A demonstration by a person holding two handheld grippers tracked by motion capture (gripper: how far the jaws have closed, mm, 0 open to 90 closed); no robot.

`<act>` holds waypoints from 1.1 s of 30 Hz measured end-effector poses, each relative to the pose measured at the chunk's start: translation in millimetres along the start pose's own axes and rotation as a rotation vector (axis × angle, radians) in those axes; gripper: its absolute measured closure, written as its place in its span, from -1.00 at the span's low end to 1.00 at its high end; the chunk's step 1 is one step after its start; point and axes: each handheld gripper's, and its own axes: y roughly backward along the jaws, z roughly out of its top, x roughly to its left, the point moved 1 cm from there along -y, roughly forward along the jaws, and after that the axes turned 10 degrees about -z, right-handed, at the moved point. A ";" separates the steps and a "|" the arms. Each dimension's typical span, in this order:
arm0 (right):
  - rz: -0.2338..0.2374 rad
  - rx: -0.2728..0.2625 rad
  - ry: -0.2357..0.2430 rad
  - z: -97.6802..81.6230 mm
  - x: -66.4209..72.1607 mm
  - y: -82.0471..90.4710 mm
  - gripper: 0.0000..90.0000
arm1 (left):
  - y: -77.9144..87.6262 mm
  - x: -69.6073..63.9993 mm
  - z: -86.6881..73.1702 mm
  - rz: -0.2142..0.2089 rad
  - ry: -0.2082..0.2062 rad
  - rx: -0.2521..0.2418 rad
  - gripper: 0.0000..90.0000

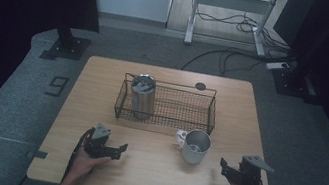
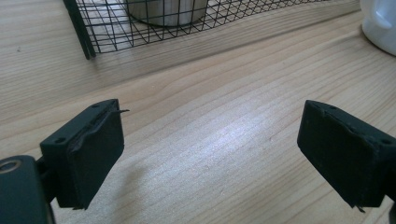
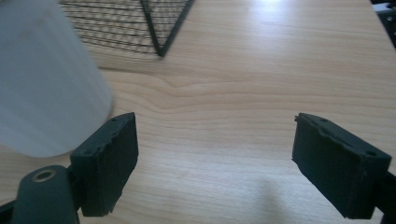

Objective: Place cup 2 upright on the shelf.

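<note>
A white mug (image 1: pixel 195 146) with a shiny inside stands on the wooden table (image 1: pixel 154 172), just in front of a black wire basket (image 1: pixel 212 111). Upright in the basket's left end is a metal canister (image 1: pixel 142 97). My left gripper (image 1: pixel 118 149) rests low near the front left, open, its jaws wide apart over bare wood (image 2: pixel 211 108). My right gripper (image 1: pixel 224 167) sits to the right of the mug, also open with nothing between its jaws (image 3: pixel 214 116). The mug (image 3: pixel 42 84) looms blurred beside its left jaw, apart from it.
The basket's corner (image 2: pixel 88 42) and the canister's base (image 2: pixel 163 11) lie ahead of the left gripper, with the mug (image 2: pixel 380 25) at the far right. A small dark round grommet (image 1: pixel 200 86) sits behind the basket. Cables and stand feet lie on the floor beyond.
</note>
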 end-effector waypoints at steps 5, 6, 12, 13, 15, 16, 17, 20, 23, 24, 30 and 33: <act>0.038 -0.020 0.019 3.8 9.9 6.4 -0.69 | 0.0 0.2 -0.7 -0.003 0.003 0.003 -0.83; 0.048 -0.025 0.020 4.7 12.1 8.2 -0.69 | 0.5 0.7 -0.8 -0.004 0.003 0.001 -0.83; 0.090 -0.059 0.035 11.1 23.2 19.0 -0.69 | -0.2 2.3 -1.7 -0.002 0.012 0.007 -0.82; 0.097 -0.066 0.039 12.3 25.5 20.9 -0.69 | -0.5 2.1 -1.9 -0.003 0.012 0.006 -0.82; 0.107 -0.072 0.050 13.8 29.4 23.7 -0.70 | -0.8 1.6 -2.1 -0.004 0.010 0.008 -0.82; 0.112 -0.075 0.054 14.3 30.9 24.6 -0.70 | -0.8 1.3 -2.1 -0.005 0.010 0.008 -0.82; 0.120 -0.077 0.059 15.1 33.5 25.9 -0.70 | -0.8 1.3 -2.0 -0.005 0.010 0.007 -0.82; 0.134 -0.082 0.068 16.9 38.5 27.7 -0.71 | -0.9 1.8 -1.9 -0.004 0.012 0.004 -0.82; 0.149 -0.092 0.073 19.0 43.6 29.1 -0.71 | -0.2 2.1 -1.9 -0.001 0.013 0.004 -0.82; 0.154 -0.095 0.078 19.8 45.8 29.5 -0.71 | 0.2 2.0 -1.8 -0.004 0.013 0.002 -0.82; 0.177 -0.101 0.092 21.9 53.7 29.2 -0.71 | -0.9 1.1 -2.3 -0.009 0.012 0.007 -0.82; 0.186 -0.099 0.096 22.6 57.3 27.8 -0.71 | -1.5 0.8 -2.4 -0.011 0.012 0.012 -0.82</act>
